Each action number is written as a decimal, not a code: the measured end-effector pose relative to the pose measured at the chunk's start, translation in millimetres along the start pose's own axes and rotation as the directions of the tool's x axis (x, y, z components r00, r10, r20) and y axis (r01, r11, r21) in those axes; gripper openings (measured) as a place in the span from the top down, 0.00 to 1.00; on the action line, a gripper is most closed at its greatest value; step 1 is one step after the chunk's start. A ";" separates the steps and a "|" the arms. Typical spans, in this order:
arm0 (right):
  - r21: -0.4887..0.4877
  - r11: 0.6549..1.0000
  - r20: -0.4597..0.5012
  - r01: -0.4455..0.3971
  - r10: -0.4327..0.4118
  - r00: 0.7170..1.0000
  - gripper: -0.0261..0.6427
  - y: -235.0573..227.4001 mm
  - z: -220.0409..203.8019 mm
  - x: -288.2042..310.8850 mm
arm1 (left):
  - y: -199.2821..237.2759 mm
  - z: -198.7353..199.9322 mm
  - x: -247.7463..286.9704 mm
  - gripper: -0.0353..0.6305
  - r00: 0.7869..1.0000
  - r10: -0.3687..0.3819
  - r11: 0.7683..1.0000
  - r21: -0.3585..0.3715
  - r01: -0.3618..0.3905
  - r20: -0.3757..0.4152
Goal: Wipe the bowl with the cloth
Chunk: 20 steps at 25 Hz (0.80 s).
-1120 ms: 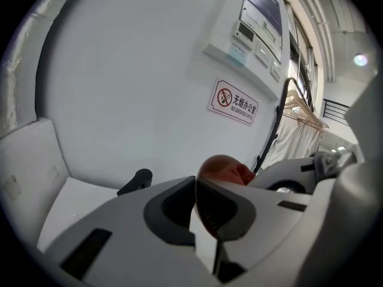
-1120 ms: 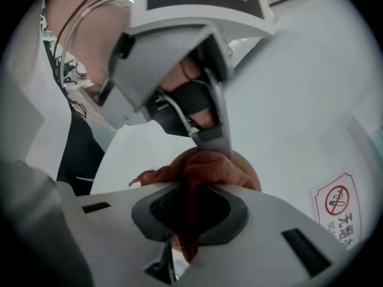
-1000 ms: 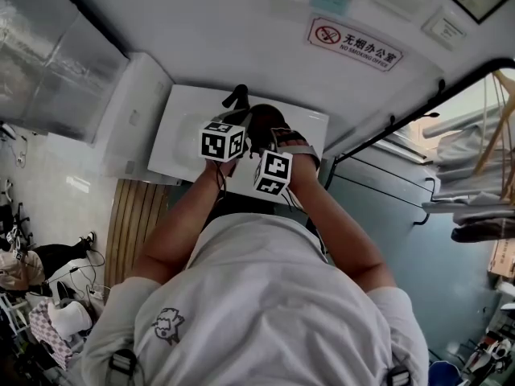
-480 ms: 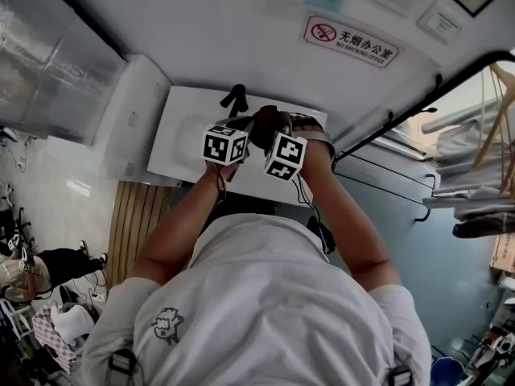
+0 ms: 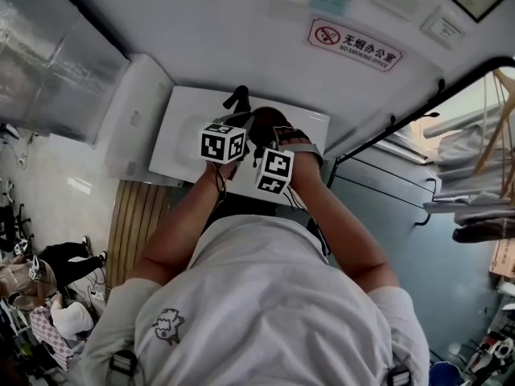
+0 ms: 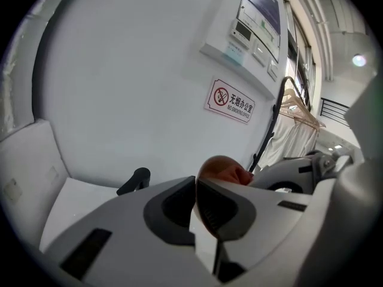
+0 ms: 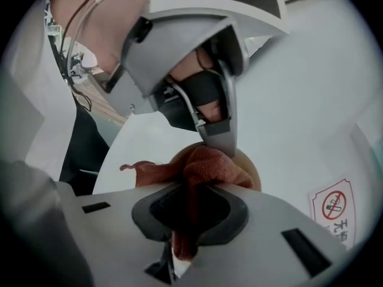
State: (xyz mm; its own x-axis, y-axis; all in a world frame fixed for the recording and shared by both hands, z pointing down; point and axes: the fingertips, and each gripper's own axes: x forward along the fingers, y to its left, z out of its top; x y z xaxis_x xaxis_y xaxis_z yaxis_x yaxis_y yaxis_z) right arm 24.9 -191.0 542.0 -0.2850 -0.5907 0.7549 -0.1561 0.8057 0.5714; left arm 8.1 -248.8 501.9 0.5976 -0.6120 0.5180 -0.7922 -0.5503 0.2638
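Note:
I stand over a white sink [image 5: 183, 131]. My left gripper [image 6: 196, 187] is shut on the rim of a brown bowl [image 6: 222, 167] and holds it above the sink. The right gripper [image 7: 190, 197] is shut on a reddish-brown cloth [image 7: 206, 163], and the bunched cloth presses into the bowl [image 7: 254, 173]. In the right gripper view the left gripper's fingers [image 7: 218, 137] clamp the bowl's edge just above the cloth. In the head view the two marker cubes [image 5: 223, 143] [image 5: 275, 171] sit side by side, and the dark bowl [image 5: 265, 121] shows just beyond them.
A black faucet [image 5: 237, 96] rises at the sink's back edge, close to the bowl. The white wall behind carries a no-smoking sign [image 5: 354, 44]. A slatted wooden mat [image 5: 135, 219] lies on the floor at left. A dark-framed partition [image 5: 402, 119] stands at right.
The right gripper swung with the cloth up and toward the wall, then came back toward me to about where it was. The left gripper and bowl have stayed put.

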 end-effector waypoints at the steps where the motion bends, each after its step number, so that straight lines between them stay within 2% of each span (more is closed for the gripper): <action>1: -0.001 1.000 0.002 -0.010 0.010 1.000 0.88 3.2 -0.3 -0.9 | 3.2 -0.3 -0.7 0.91 1.000 0.006 1.000 0.003 -0.006 -0.002; 4: -0.001 1.000 -0.008 -0.024 0.024 1.000 0.88 4.4 -8.0 -4.5 | 15.3 -3.1 -3.6 0.91 1.000 0.024 1.000 0.006 -0.024 -0.009; 7: 0.034 0.999 -0.028 0.001 0.000 1.000 0.88 -7.0 -21.3 -7.1 | 18.8 -10.9 -4.6 0.91 0.999 0.026 1.000 0.001 -0.026 -0.026; 11: 0.063 0.996 -0.051 0.070 -0.067 0.996 0.88 -34.7 -29.0 -9.6 | 4.8 -18.0 0.7 0.91 0.999 -0.006 1.000 0.010 0.007 -0.046; 13: 0.052 0.996 -0.067 0.079 -0.075 0.995 0.88 -38.8 -28.8 -5.9 | -8.1 -17.4 2.0 0.91 0.998 -0.033 0.999 0.009 0.034 -0.045; 16: 0.007 0.997 -0.097 0.077 -0.076 0.992 0.88 -33.5 -27.2 3.1 | -21.4 -12.7 1.4 0.91 0.998 -0.045 0.999 0.023 0.046 -0.043; 20: -0.005 1.000 -0.076 0.028 -0.028 0.997 0.88 -15.1 -15.5 6.7 | -15.1 -4.0 -3.9 0.91 0.999 -0.033 0.999 0.023 0.033 -0.010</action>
State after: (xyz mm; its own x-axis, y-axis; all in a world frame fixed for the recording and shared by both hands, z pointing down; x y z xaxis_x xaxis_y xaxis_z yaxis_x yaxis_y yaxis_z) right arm 40.0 -207.8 543.4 -0.2078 -0.6150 0.7606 -0.1592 0.7885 0.5941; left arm 17.2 -235.8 499.2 0.6221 -0.5876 0.5175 -0.7689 -0.5832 0.2621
